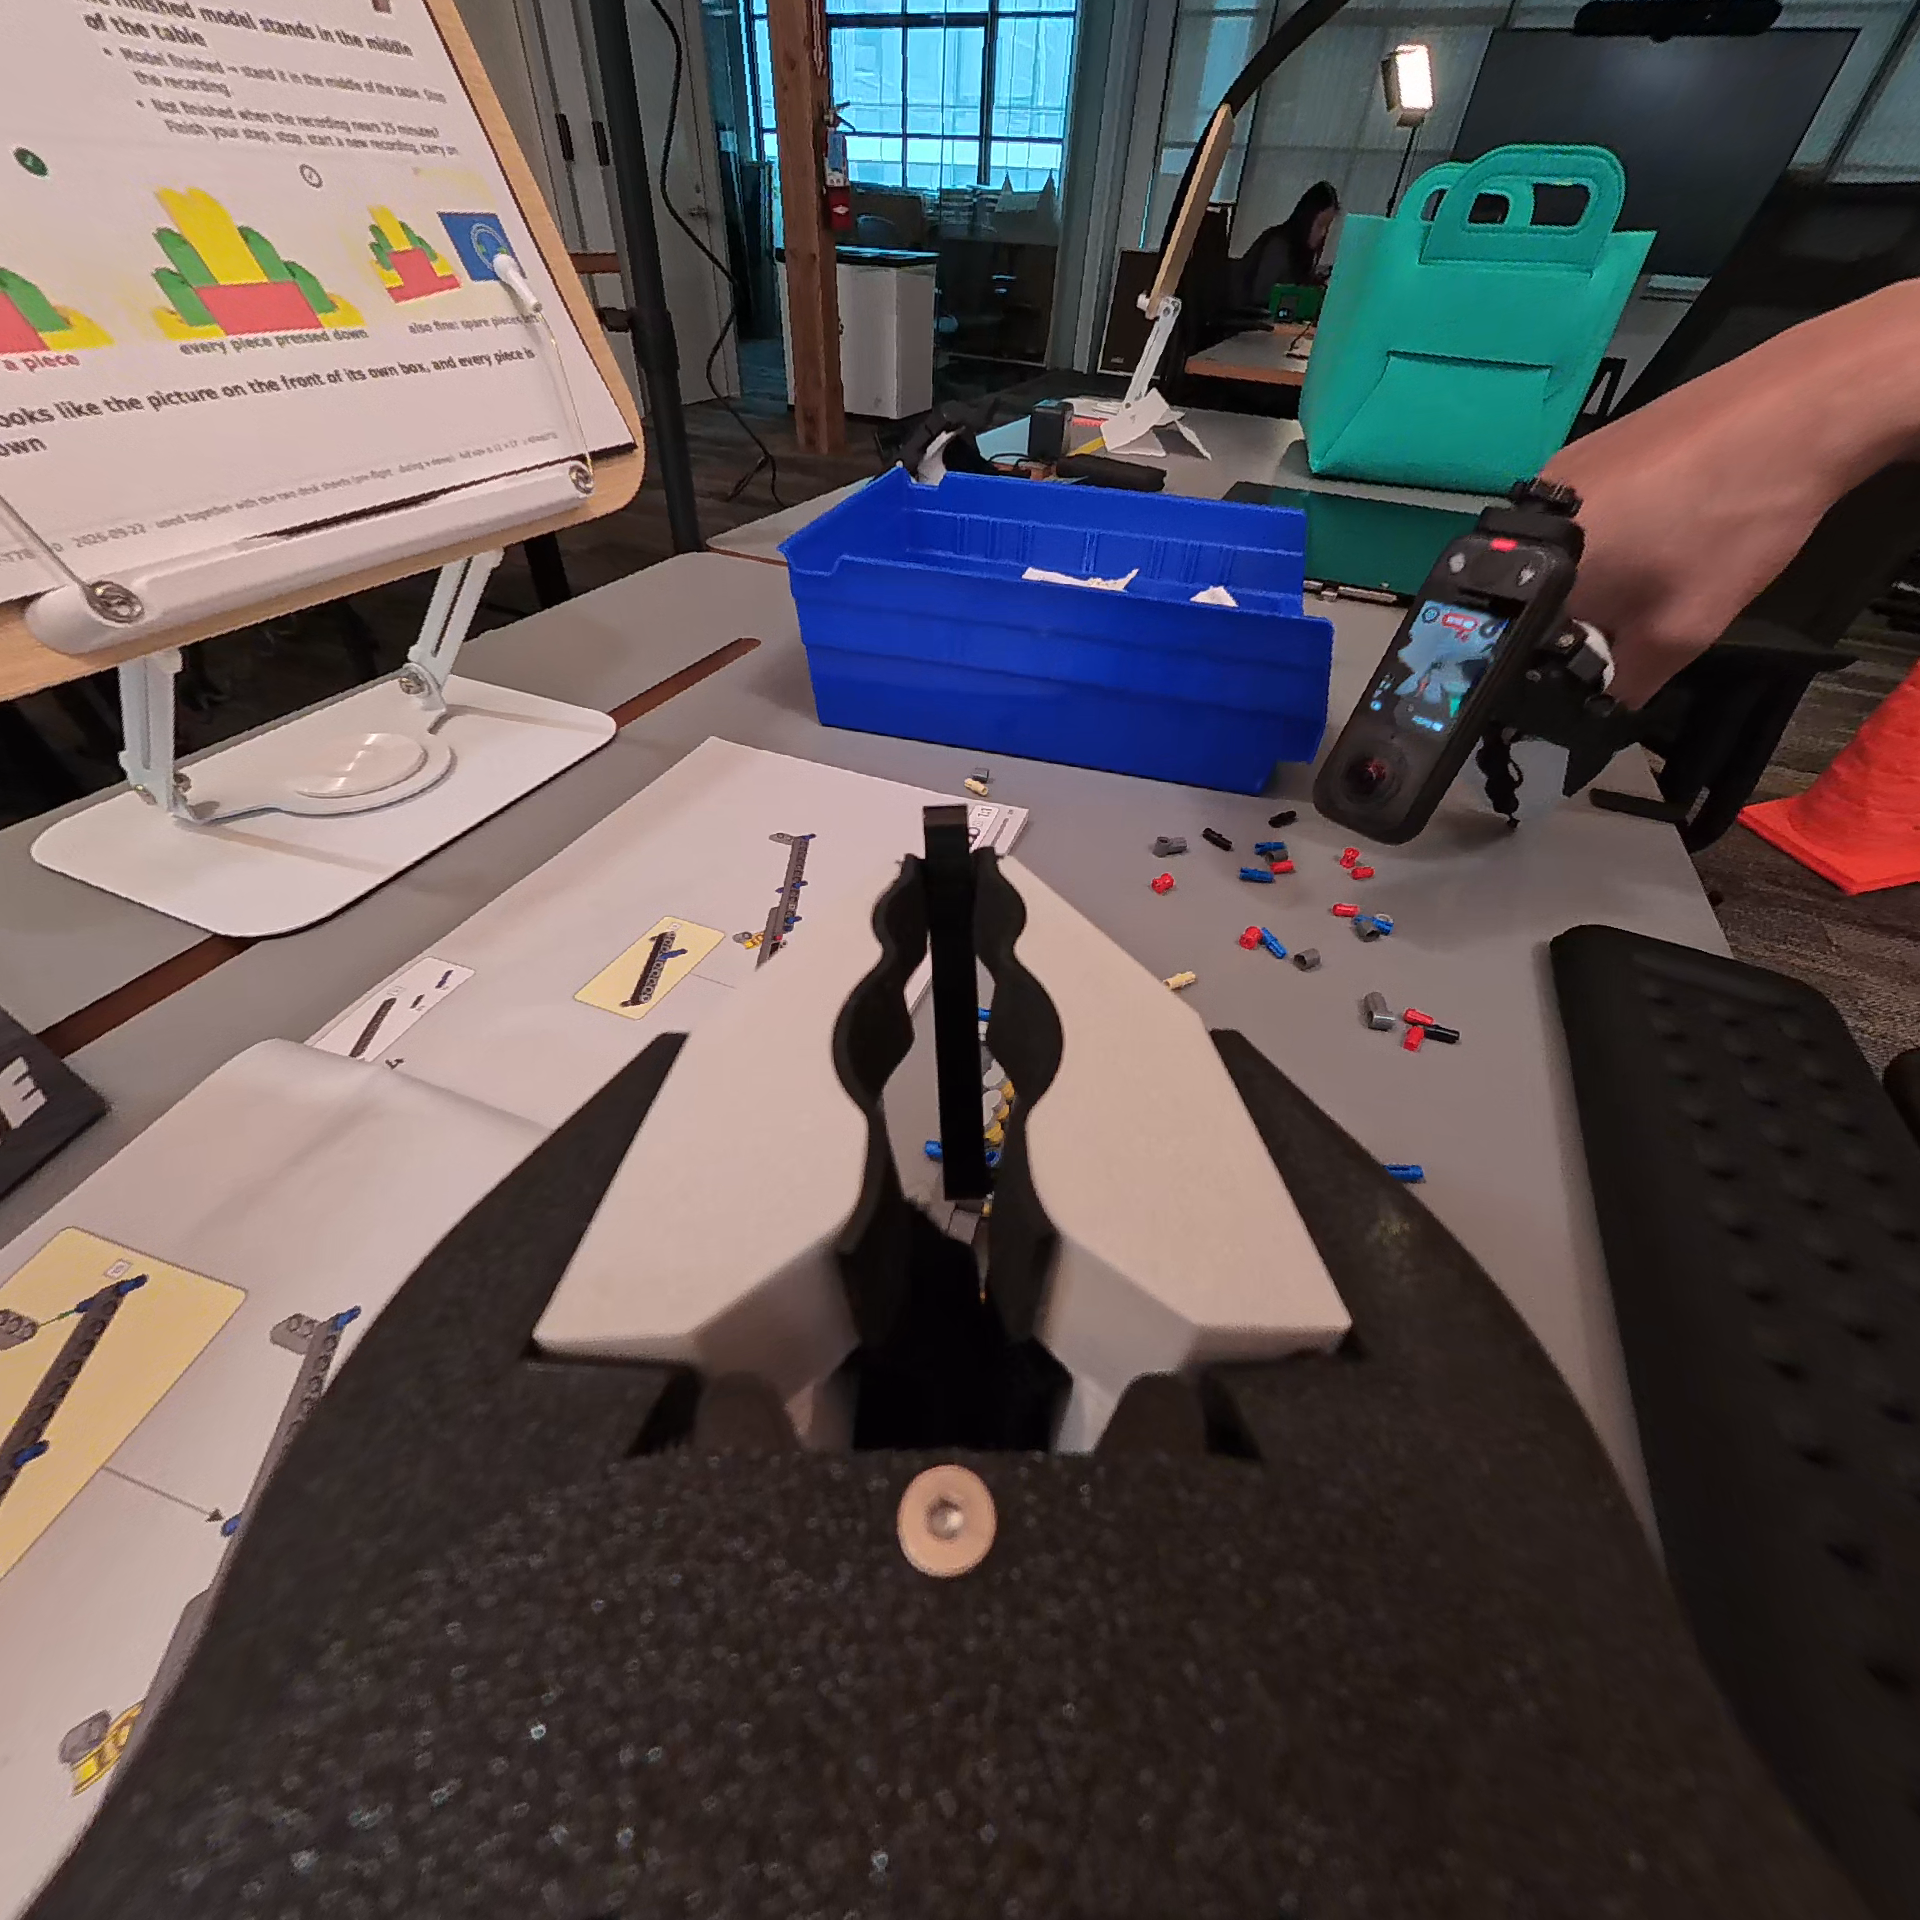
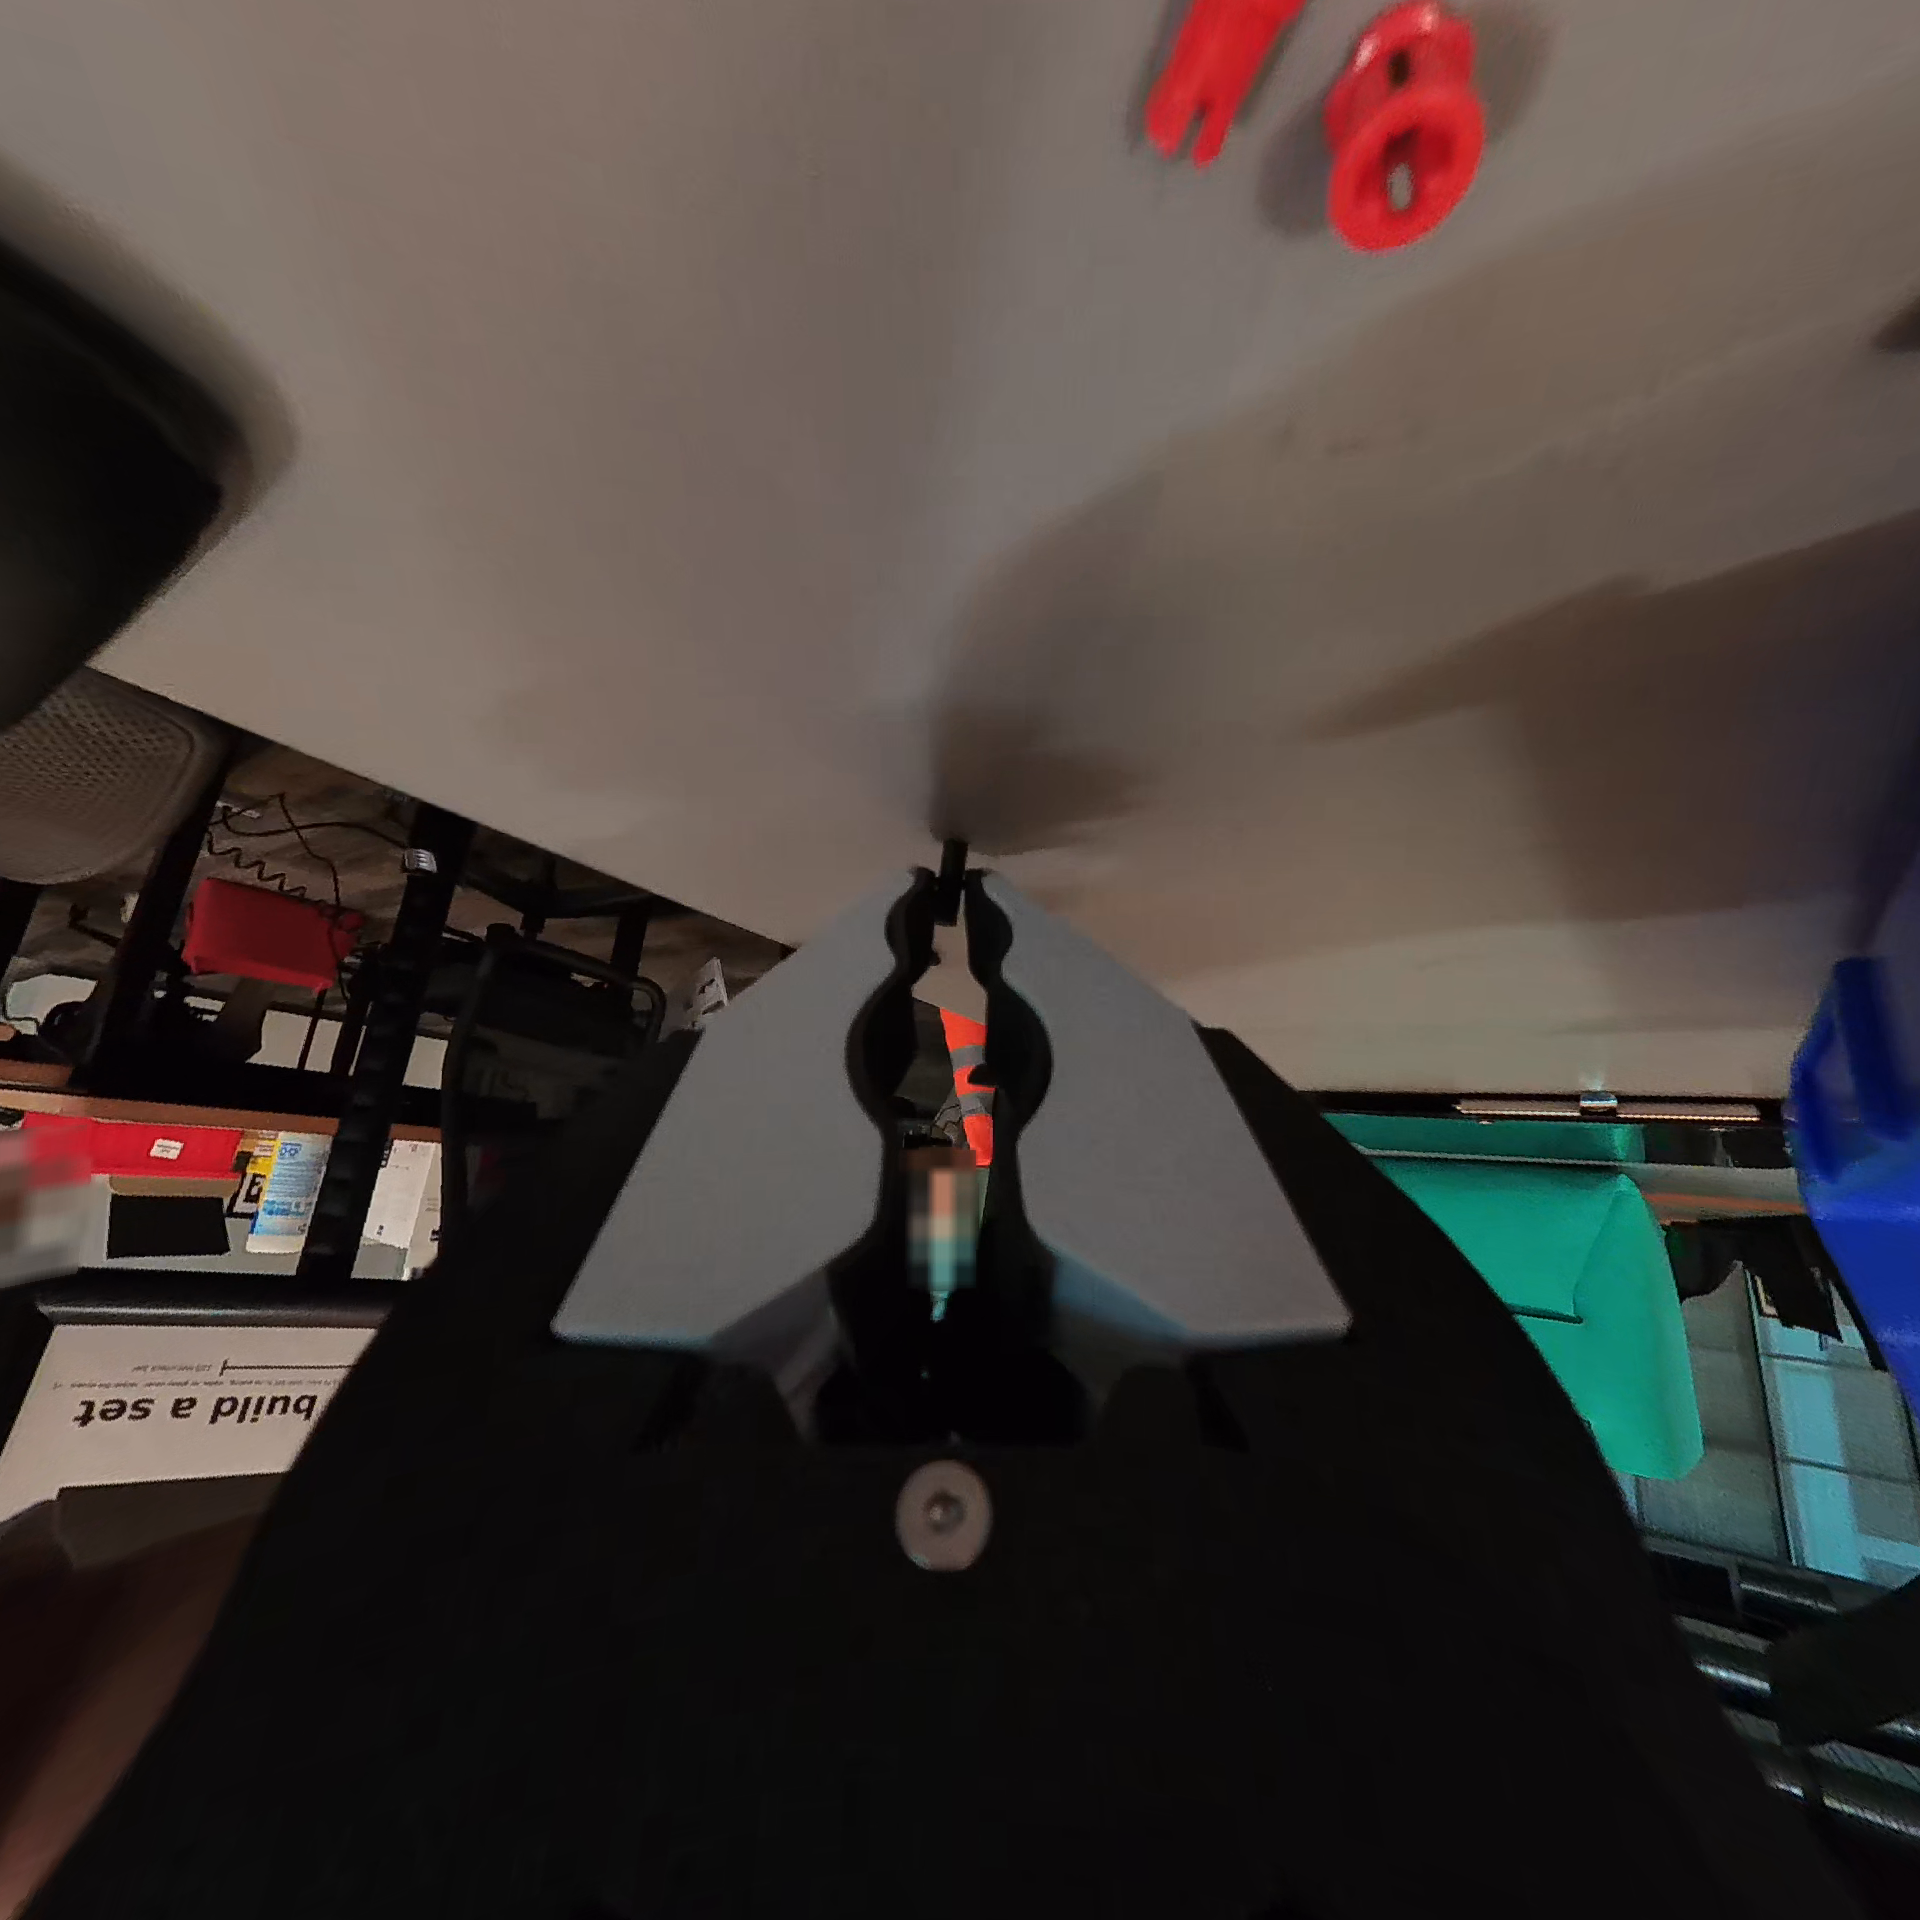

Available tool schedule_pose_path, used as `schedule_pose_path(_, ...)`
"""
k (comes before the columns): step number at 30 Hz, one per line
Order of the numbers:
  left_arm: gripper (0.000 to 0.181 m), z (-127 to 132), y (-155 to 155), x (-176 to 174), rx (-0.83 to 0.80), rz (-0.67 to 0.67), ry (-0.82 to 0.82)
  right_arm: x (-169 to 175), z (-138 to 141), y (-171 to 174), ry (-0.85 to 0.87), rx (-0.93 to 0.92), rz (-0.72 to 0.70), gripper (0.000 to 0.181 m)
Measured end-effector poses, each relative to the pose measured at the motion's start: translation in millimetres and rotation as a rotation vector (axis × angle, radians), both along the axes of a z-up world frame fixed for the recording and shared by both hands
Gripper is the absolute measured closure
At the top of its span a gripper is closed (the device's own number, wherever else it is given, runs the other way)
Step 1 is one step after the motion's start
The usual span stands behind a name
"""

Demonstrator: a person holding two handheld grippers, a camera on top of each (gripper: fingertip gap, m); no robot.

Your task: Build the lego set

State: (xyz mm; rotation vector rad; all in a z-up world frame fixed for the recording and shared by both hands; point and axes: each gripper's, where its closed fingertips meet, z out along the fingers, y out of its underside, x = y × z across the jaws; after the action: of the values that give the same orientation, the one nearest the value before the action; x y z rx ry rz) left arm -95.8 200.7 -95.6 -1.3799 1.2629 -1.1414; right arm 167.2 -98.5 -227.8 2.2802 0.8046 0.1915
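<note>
Nearest the lens in the left wrist view, the left gripper (image 1: 951, 883) has its jaws clamped on a long black beam (image 1: 954, 997), held edge-on and lifted above the table, probably so its holes stay reachable for pins. Far left, a tilted stand (image 1: 312, 499) props a guide sheet toward the builder, and the open instruction booklet (image 1: 665, 935) lies flat under the gripper where each step can be checked against the held beam. Further right, the blue bin (image 1: 1049, 644) sits at the back of the grey table (image 1: 1507, 1101), and the loose pins (image 1: 1288, 904), red, blue, black and grey, lie spread singly in front of it, likely so one can be picked alone. At the right, the right gripper (image 2: 948, 883) hangs inverted over that scatter; its jaws are closed on a small black pin (image 2: 950, 868), tip just at the tabletop, with two red connectors (image 2: 1397, 135) nearby.
</note>
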Motion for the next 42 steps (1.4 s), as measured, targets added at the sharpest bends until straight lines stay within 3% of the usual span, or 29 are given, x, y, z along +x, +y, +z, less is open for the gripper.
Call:
schedule_pose_path(27, 0.175, -2, 0, 0, -0.003, -0.006, 0.006, -2, -4, 9, 0.029, 0.019, 0.044, 0.173)
schedule_pose_path(29, 0.175, -1, -1, 0, -0.002, -0.006, 0.005, -5, -1, 20, 0.062, 0.110, 0.063, 0.175)
schedule_pose_path(33, 0.175, -2, 1, -1, 0.002, -0.003, 0.009, -13, 28, 41, 0.178, 0.508, 0.037, 0.174)
schedule_pose_path(36, 0.175, -1, 1, -1, -0.011, -0.006, 0.005, -9, 44, 35, 0.292, 0.816, -0.118, 0.153)
schedule_pose_path(39, 0.175, -3, -3, 1, -0.008, -0.012, 0.008, 0, 33, 14, 0.368, 0.950, -0.288, 0.143)
schedule_pose_path(42, 0.175, -8, -5, 3, -0.002, -0.018, 0.021, -5, 22, 15, 0.419, 1.025, -0.301, 0.155)
